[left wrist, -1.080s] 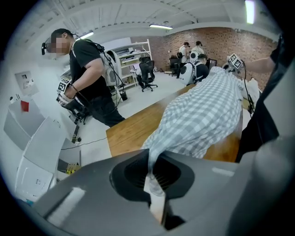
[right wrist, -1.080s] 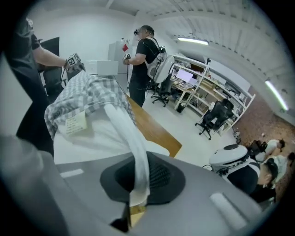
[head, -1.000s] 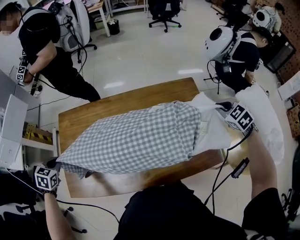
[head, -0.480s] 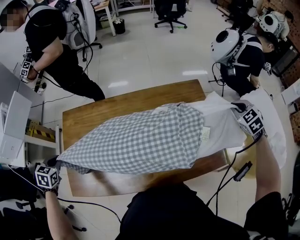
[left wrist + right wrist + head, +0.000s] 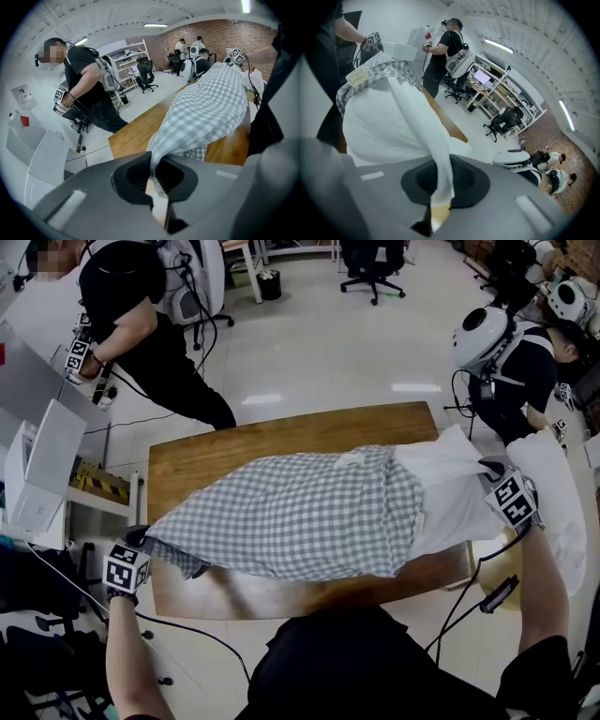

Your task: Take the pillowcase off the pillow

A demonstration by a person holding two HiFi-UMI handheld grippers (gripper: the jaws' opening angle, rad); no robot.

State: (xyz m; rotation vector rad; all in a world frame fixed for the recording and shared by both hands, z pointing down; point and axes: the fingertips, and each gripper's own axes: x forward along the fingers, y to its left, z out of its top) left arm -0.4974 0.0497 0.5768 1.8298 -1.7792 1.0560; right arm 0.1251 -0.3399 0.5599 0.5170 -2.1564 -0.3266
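Pillowcase [image 5: 281,517] stayed stretched between the left gripper [image 5: 141,538], clamped on its corner, and the right gripper [image 5: 487,468], pinching the pillow [image 5: 450,498]. It had barely slid; most of the pillow remained covered.

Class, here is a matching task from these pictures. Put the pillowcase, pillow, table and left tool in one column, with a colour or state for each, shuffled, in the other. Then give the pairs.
Column one:
1. pillowcase
2. pillow
3. table
4. left tool

Column two:
A. plain white
B. brown wood
C. shut on a pinch of checked cloth
D. grey-and-white check

Pairs: 1-D, 2-A, 3-B, 4-C.
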